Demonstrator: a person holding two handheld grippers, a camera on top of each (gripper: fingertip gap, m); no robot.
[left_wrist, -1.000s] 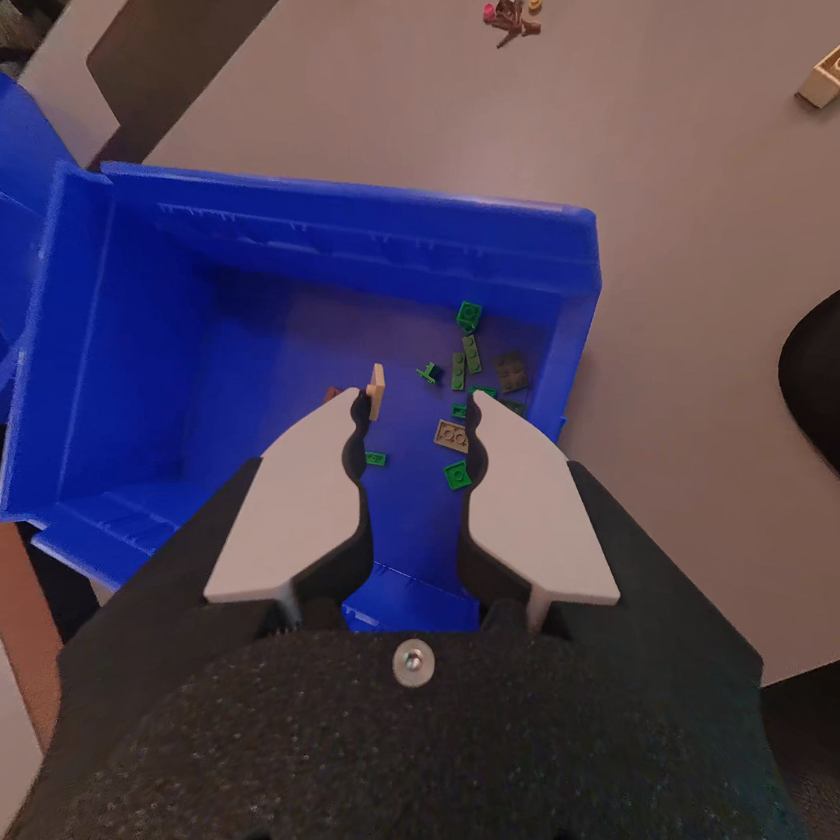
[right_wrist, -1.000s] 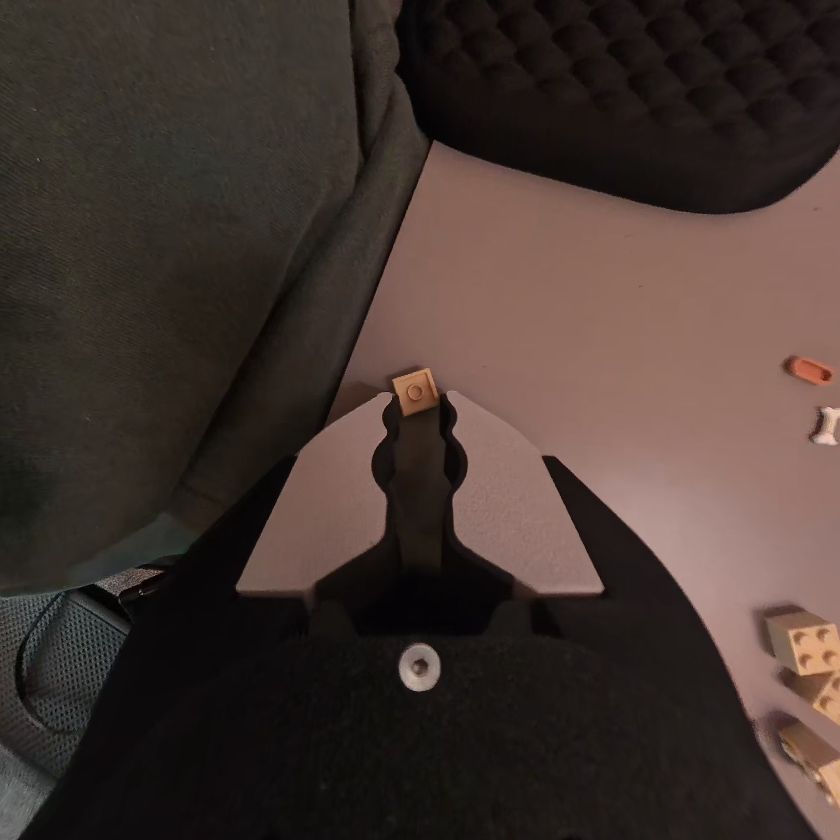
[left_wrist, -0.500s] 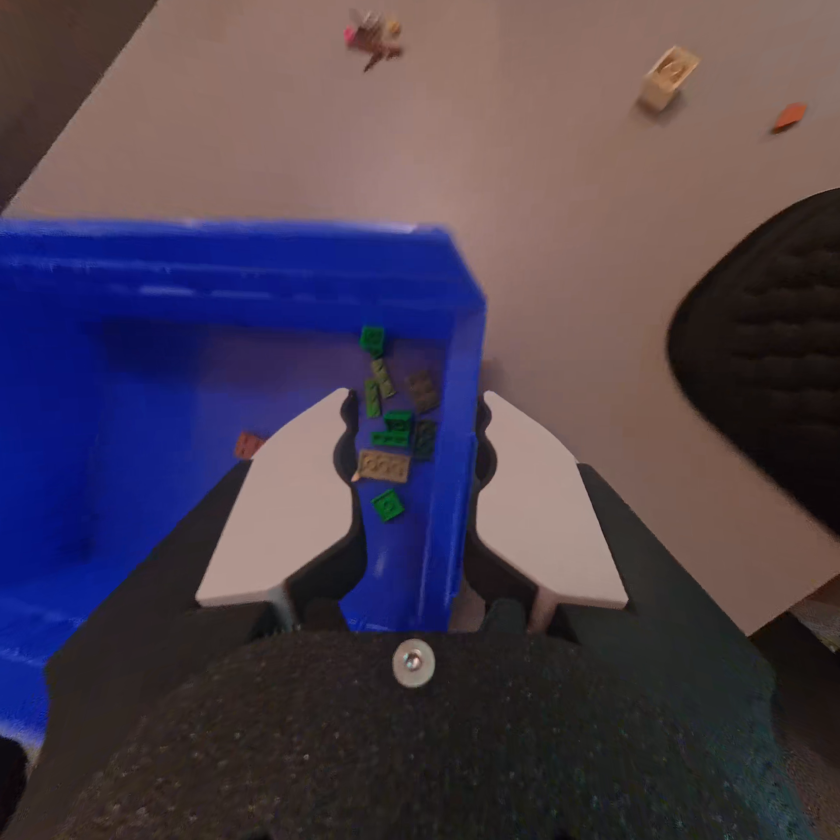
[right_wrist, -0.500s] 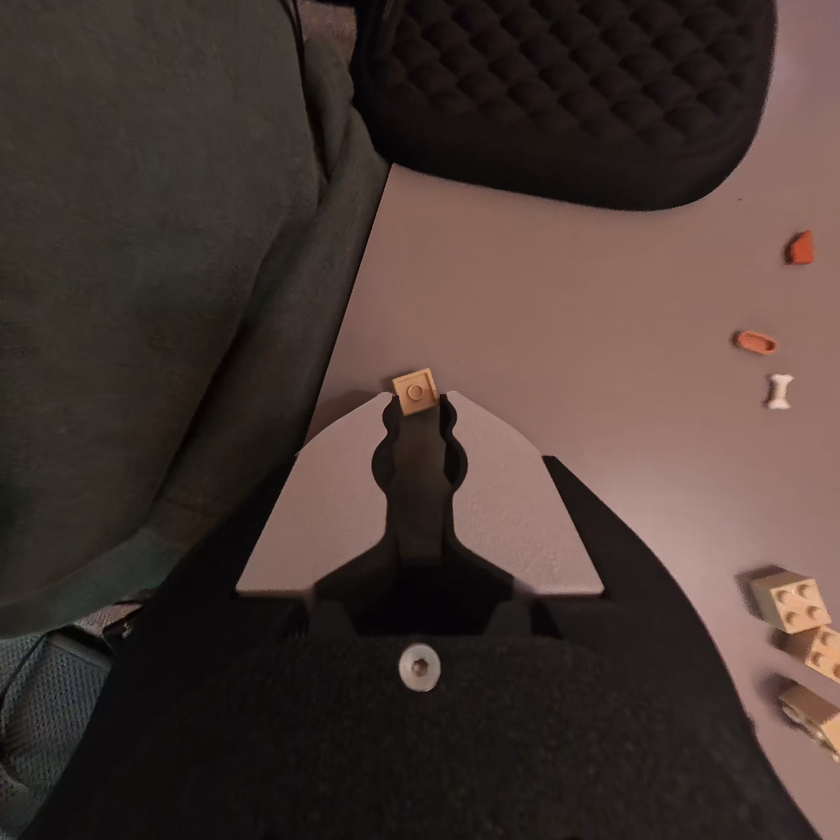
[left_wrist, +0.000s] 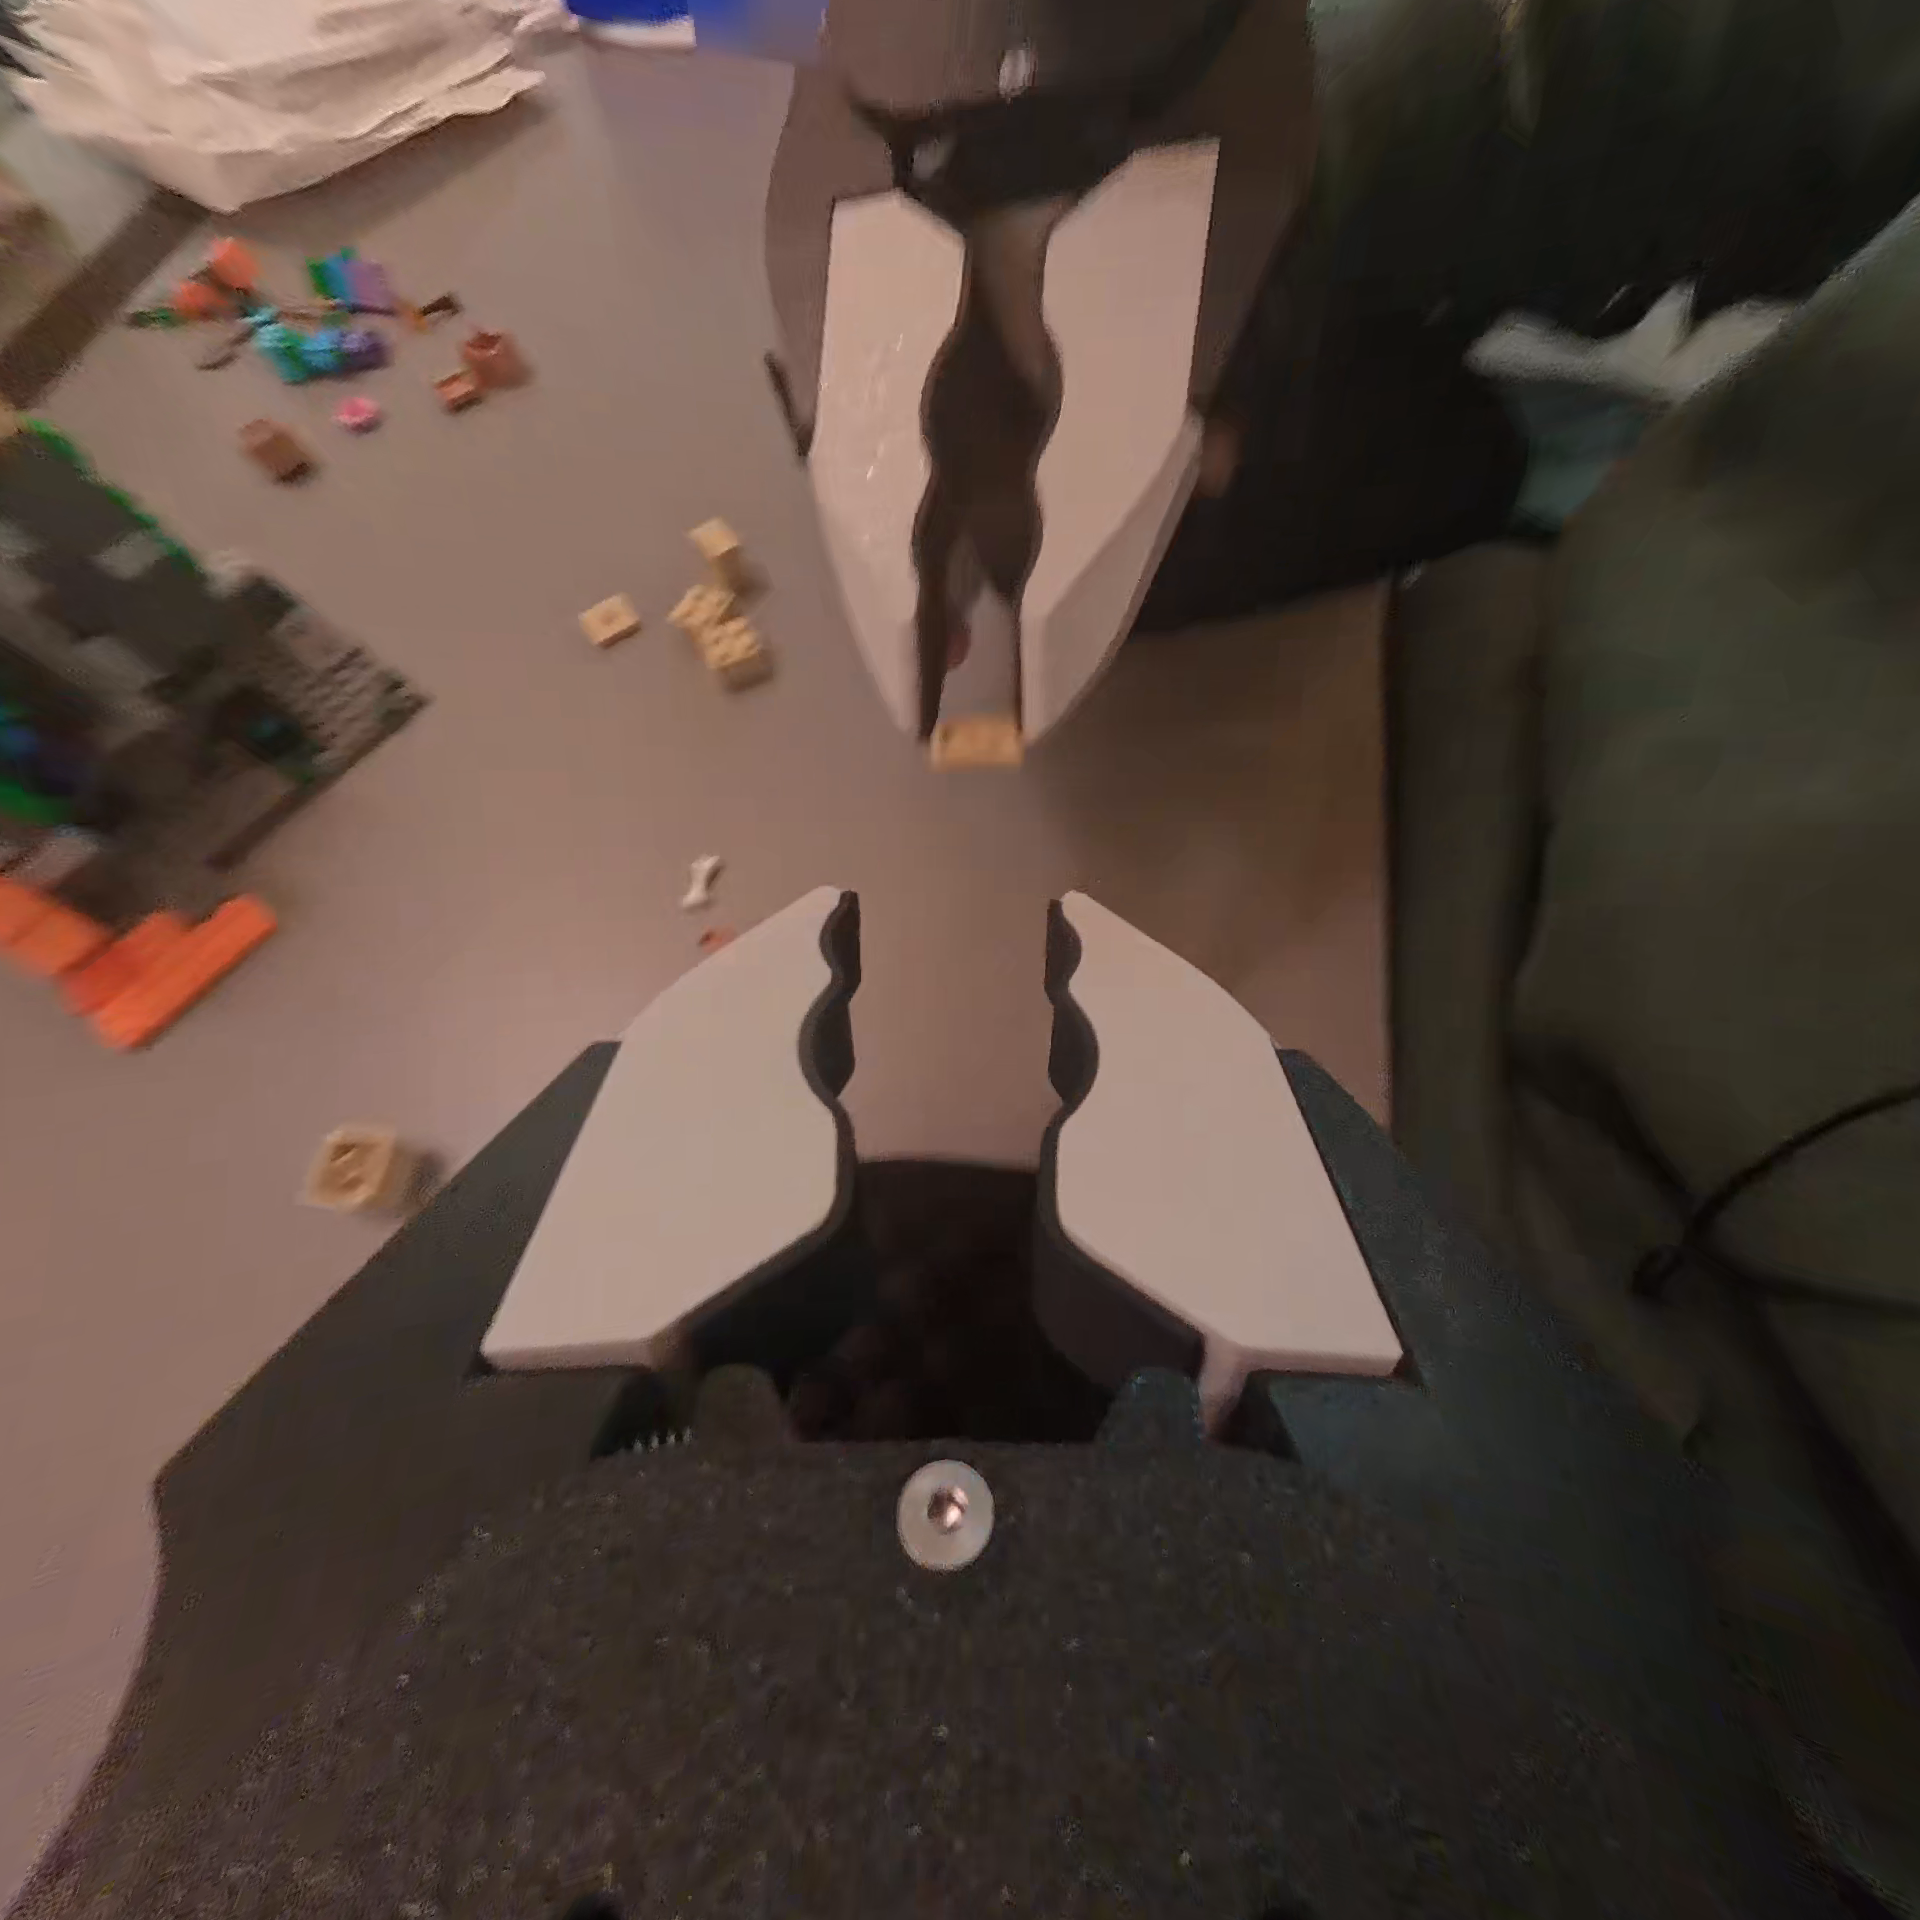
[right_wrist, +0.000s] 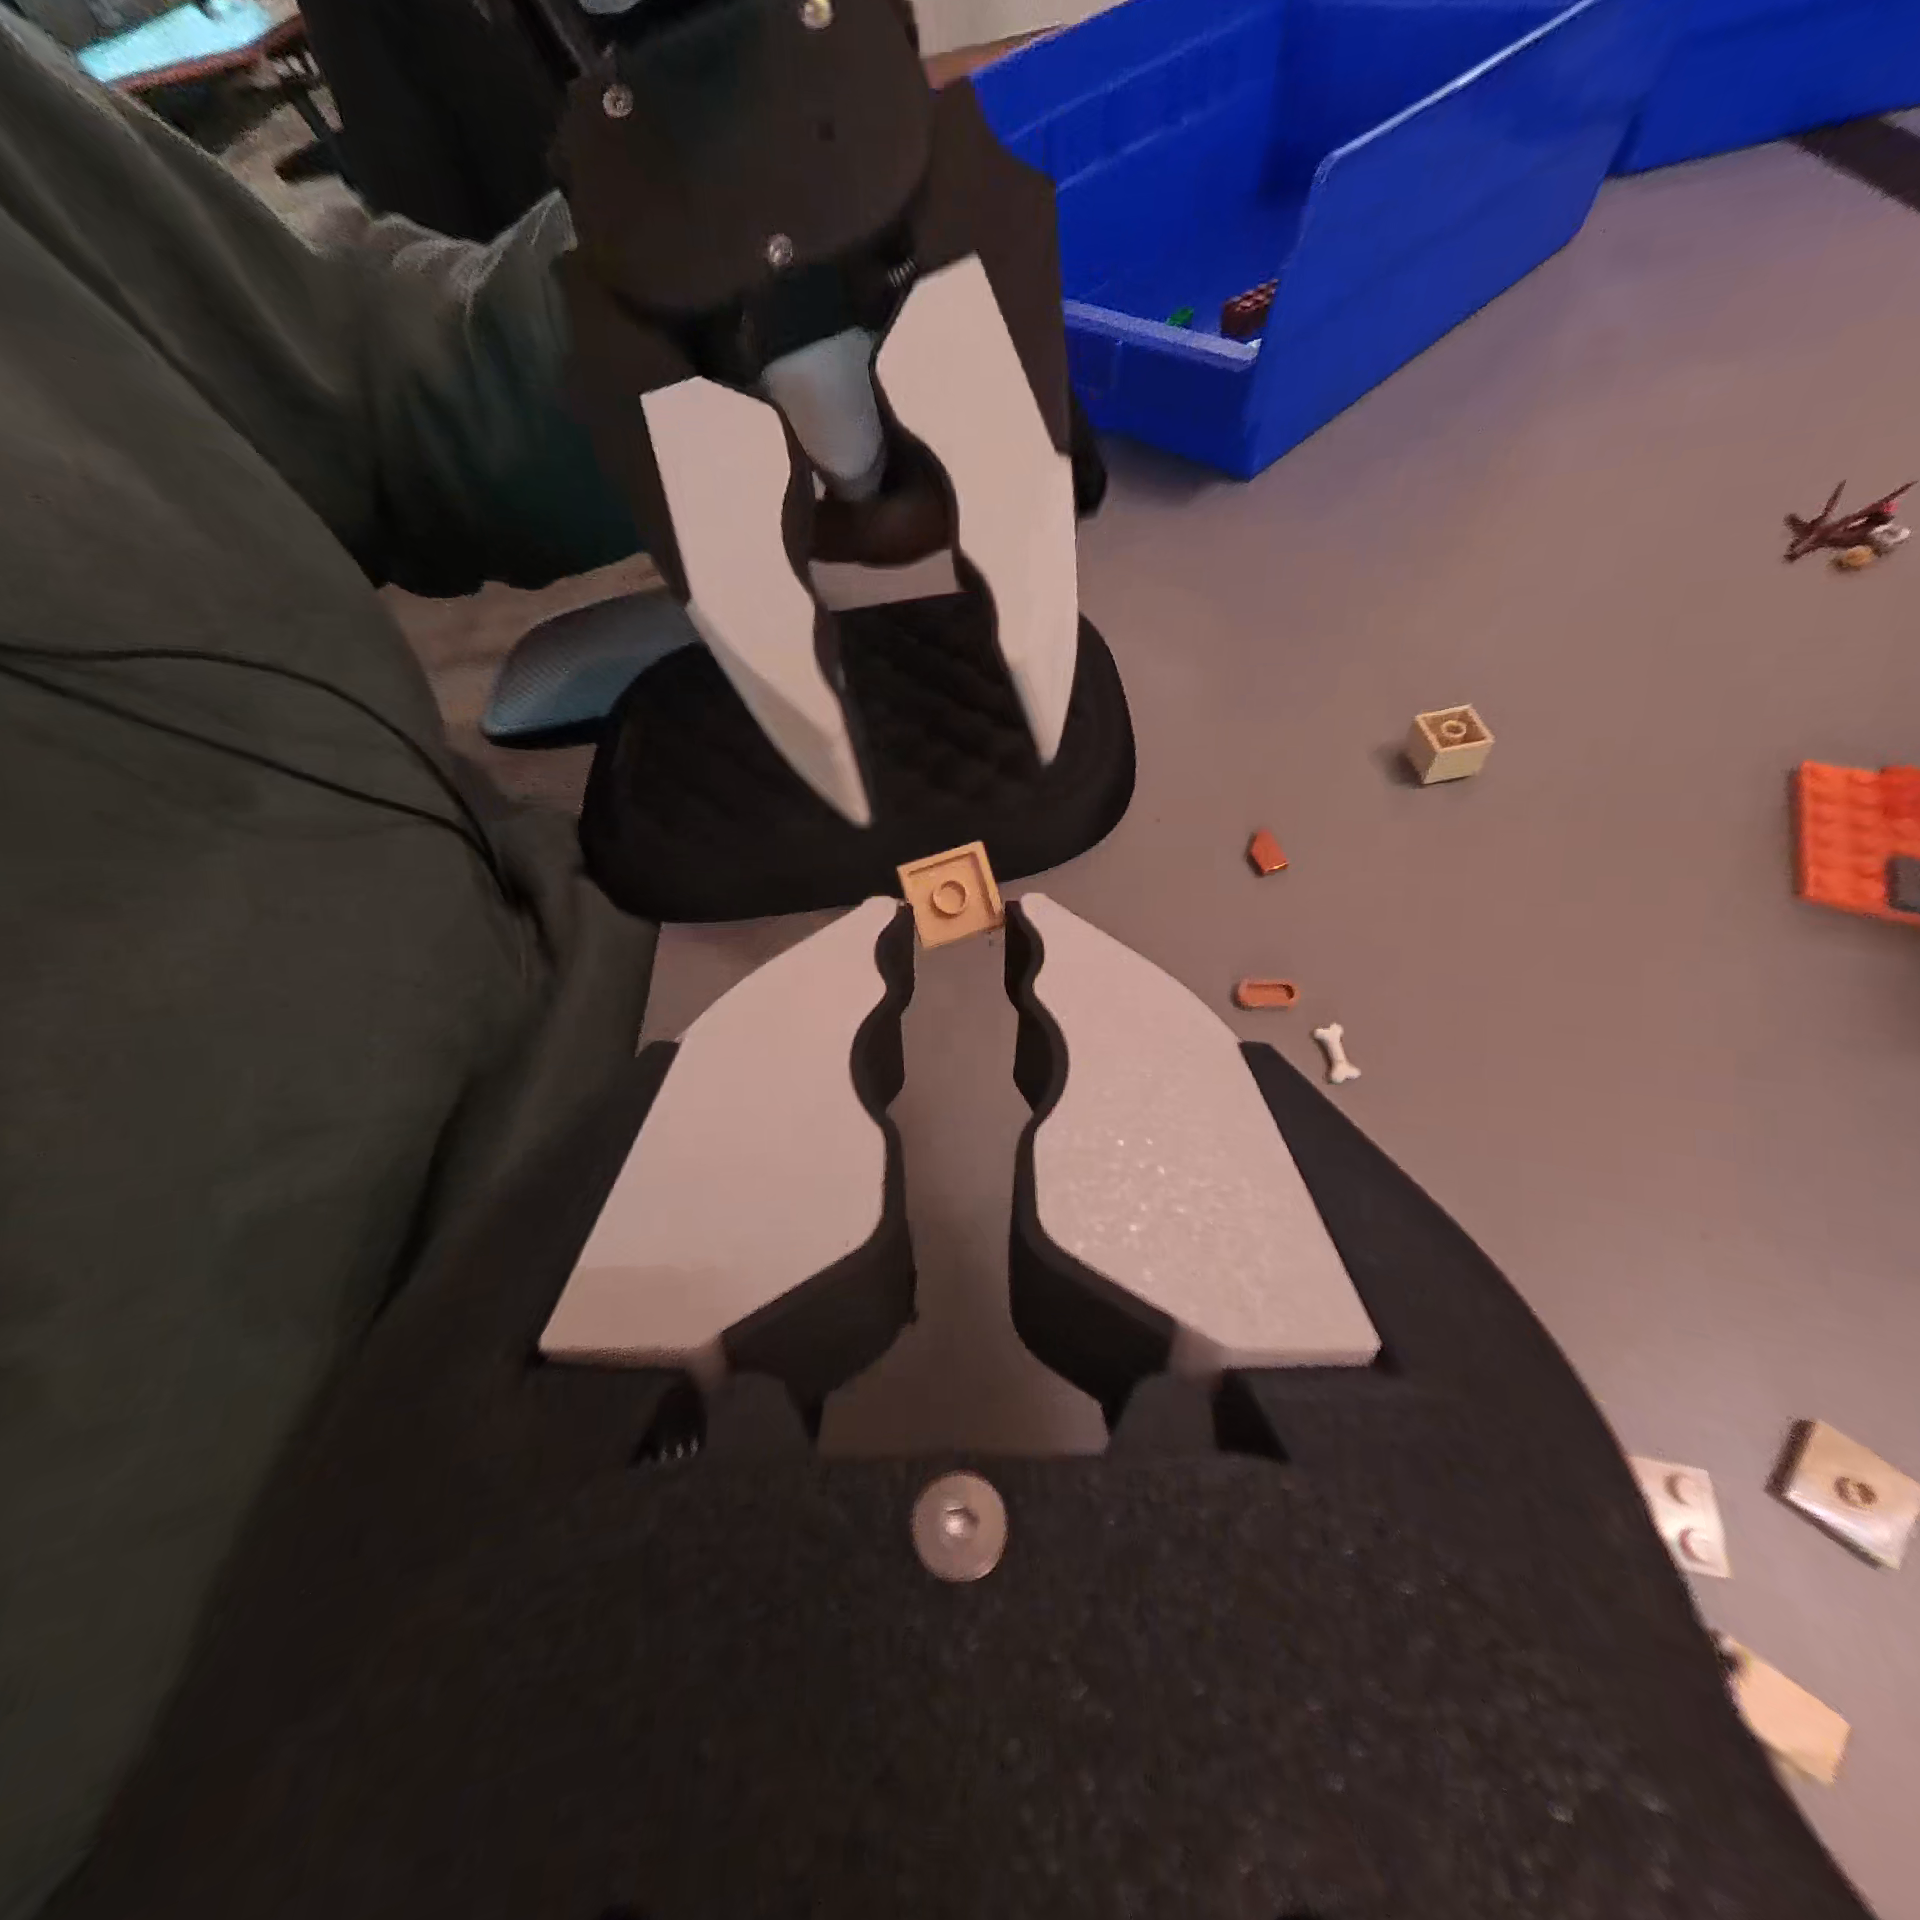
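Observation:
My right gripper (right_wrist: 954, 914) is shut on a small tan square plate (right_wrist: 950, 896), pinched by its edges at the fingertips and held above the grey table (right_wrist: 1455, 1039). My left gripper (left_wrist: 951, 914) is open and empty. It points straight at the right gripper, tip to tip with a short gap between them. In the left wrist view the right gripper (left_wrist: 971, 717) shows ahead with the tan plate (left_wrist: 975, 744) at its tips. In the right wrist view the left gripper (right_wrist: 951, 774) hangs open just beyond the plate.
Blue bins (right_wrist: 1351, 260) stand at the back. A black cushion (right_wrist: 862, 748) lies under the grippers. Loose pieces lie about: a tan brick (right_wrist: 1451, 744), an orange plate (right_wrist: 1860, 842), a white bone (right_wrist: 1337, 1051), tan bricks (left_wrist: 722, 623), a dark build (left_wrist: 156, 644). A person's dark sleeve (right_wrist: 208, 935) fills the left.
My left gripper swung away from the blue bin to face the right gripper, and its jaws narrowed somewhat. My right gripper kept the tan plate and turned towards the left gripper.

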